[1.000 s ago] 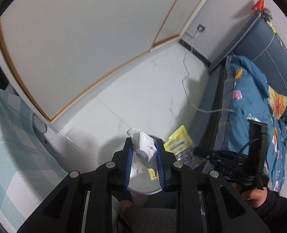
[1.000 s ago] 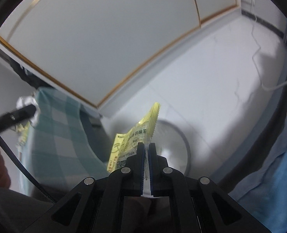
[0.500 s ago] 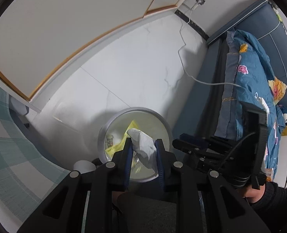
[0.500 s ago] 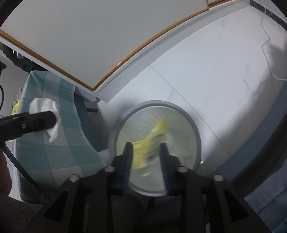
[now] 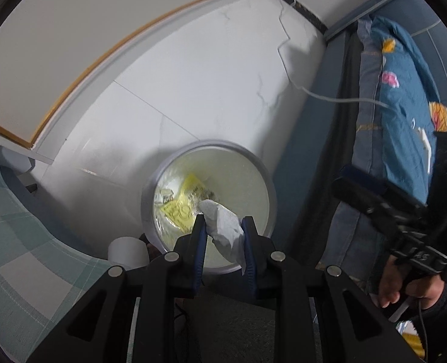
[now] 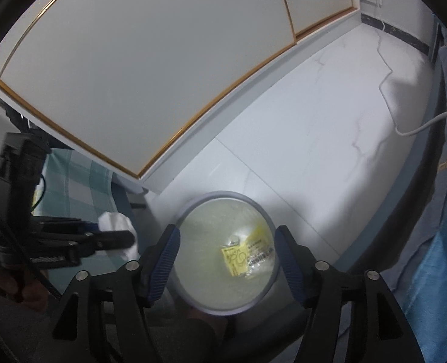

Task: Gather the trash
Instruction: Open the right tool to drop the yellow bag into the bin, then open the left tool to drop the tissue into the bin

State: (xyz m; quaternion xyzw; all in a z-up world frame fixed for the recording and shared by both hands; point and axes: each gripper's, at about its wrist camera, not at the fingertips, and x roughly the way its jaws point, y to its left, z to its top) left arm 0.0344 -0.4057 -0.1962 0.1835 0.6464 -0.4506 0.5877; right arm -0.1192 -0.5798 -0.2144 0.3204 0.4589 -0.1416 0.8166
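- You are at the drop-off step, working over the round grey bin [image 5: 208, 208], which stands on the white floor [image 5: 211, 90] between the checked cloth [image 5: 8, 236] and the blue bedding [image 5: 395, 103].
- Your left gripper [image 5: 223, 236] is clenched on a crumpled white tissue [image 5: 223, 227]; the wad bulges out past the blue pads and hangs over the near part of the bin's mouth.
- Your right gripper [image 6: 226, 254] has nothing between its fingers, and its jaws are opening, spread to either side of the bin's rim [image 6: 193, 208] as that camera sees it.
- The yellow wrapper [image 6: 238, 255] lies flat at the bottom of the bin, printed side up, with a small clear scrap [image 6: 234, 240] beside it, so that piece looks done.
- From the right wrist view the tissed wad sits off to the left of the bin, over the checked cloth; from the left wrist view it appears over the opening. I judge it to be close to the rim, not clearly centred.
- Your next move, as I read it, is to bring the tissue further over the middle of the bin, then let go.
- The tissue looks light and soft; it may cling to a pad or drift toward the rim, so release it low.
- Keep your right gripper clear of the bin's mouth while you do this.
- A white roll [image 5: 128, 252] stands just beside the bin on the cloth side; I cannot tell whether it counts as trash.
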